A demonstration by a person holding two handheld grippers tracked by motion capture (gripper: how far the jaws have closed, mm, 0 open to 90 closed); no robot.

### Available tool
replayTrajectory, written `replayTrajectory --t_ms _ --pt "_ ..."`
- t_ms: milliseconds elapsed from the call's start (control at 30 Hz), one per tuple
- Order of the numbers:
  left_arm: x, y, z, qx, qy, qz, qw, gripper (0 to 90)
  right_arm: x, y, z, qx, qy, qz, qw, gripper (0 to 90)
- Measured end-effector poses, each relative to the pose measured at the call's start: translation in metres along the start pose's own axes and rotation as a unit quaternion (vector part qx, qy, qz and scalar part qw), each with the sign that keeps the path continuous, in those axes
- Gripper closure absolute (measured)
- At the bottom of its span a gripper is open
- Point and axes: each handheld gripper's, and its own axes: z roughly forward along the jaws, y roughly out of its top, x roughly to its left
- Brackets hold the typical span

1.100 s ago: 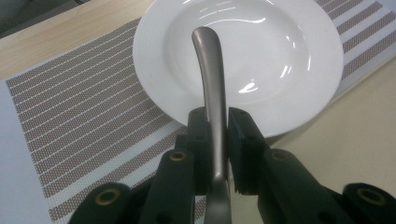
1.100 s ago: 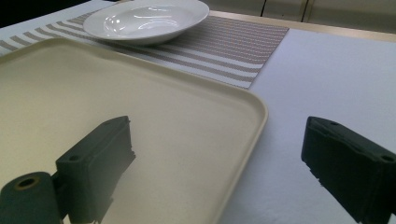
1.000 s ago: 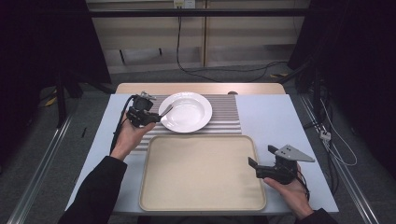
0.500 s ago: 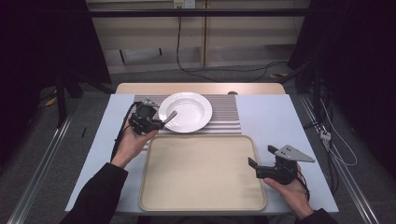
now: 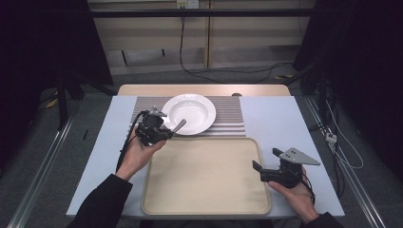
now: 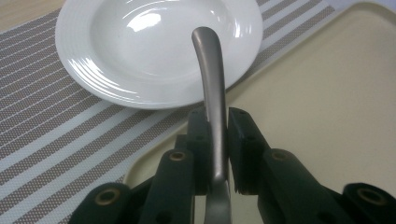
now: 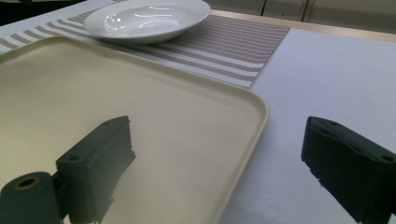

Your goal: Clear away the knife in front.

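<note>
My left gripper (image 5: pixel 164 132) (image 6: pixel 217 126) is shut on a grey metal utensil (image 5: pixel 178 126) (image 6: pixel 208 70). The curved handle end sticks out past the jaws toward the near rim of a white deep plate (image 5: pixel 189 113) (image 6: pixel 140 46); the utensil's other end is hidden. This gripper hovers over the far left corner of the beige tray (image 5: pixel 204 185) (image 6: pixel 327 93). My right gripper (image 5: pixel 265 159) (image 7: pixel 219 140) is open with nothing between its fingers. It straddles the tray's (image 7: pixel 116 84) right edge near the front corner.
The plate (image 7: pixel 147 18) rests on a striped placemat (image 5: pixel 230 116) (image 6: pixel 56 126) (image 7: pixel 243 42) just beyond the tray. Pale blue table surface (image 5: pixel 280 118) (image 7: pixel 336 74) lies right of the tray. A wooden strip (image 5: pixel 204 90) runs along the table's far edge.
My left gripper has carried the utensil from beside the plate's left rim toward the person and slightly right, to the tray's far left corner. The right gripper has stayed still.
</note>
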Motion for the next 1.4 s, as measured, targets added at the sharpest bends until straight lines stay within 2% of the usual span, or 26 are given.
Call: replayTrajectory --t_ms 200,400,567,633,700,767,900,1167,1200,1267,1333,1400 --pt "-0.011 -0.006 0.003 0.002 -0.009 -0.001 1.0000 80.0 0.001 0.000 0.000 0.000 0.000 -0.003 1.0000 8.7" --pt "-0.017 -0.013 0.009 0.003 -0.006 -0.004 1.0000 80.0 0.000 0.000 0.000 0.001 -0.001 -0.003 1.0000 8.7" --pt "-0.024 -0.019 0.017 0.015 -0.010 -0.001 0.9998 80.1 0.000 0.000 0.000 0.001 -0.001 -0.004 1.0000 8.7" --pt "-0.027 -0.021 0.020 0.026 -0.005 -0.004 0.9996 80.0 0.000 0.000 0.000 0.001 -0.001 -0.003 1.0000 8.7" --pt "-0.028 -0.023 0.023 0.023 -0.011 -0.013 0.9996 80.0 0.000 0.000 0.000 0.001 -0.001 -0.004 1.0000 8.7" --pt "-0.029 -0.023 0.024 0.029 -0.011 -0.003 0.9995 80.0 0.000 0.000 0.000 0.001 -0.001 -0.003 1.0000 8.7" --pt "-0.034 -0.025 0.022 0.026 -0.012 0.002 0.9996 80.0 0.000 0.000 0.000 0.000 -0.001 -0.004 1.0000 8.7" --pt "-0.047 -0.031 0.027 0.035 -0.018 0.015 0.9991 80.0 0.001 0.000 0.000 0.001 -0.001 -0.004 1.0000 8.7" --pt "-0.049 -0.031 0.028 0.039 -0.016 0.019 0.9989 80.0 0.001 0.000 0.000 0.001 -0.001 -0.004 1.0000 8.7" --pt "-0.051 -0.033 0.029 0.041 -0.025 0.017 0.9987 80.0 0.001 0.000 0.000 0.000 -0.001 -0.003 1.0000 8.7" --pt "-0.053 -0.035 0.031 0.046 -0.023 0.016 0.9986 80.0 0.001 0.000 0.000 0.000 -0.001 -0.004 1.0000 8.7" --pt "-0.055 -0.038 0.034 0.060 -0.029 0.022 0.9976 80.0 0.001 0.000 0.000 0.000 -0.001 -0.003 1.0000 8.7"
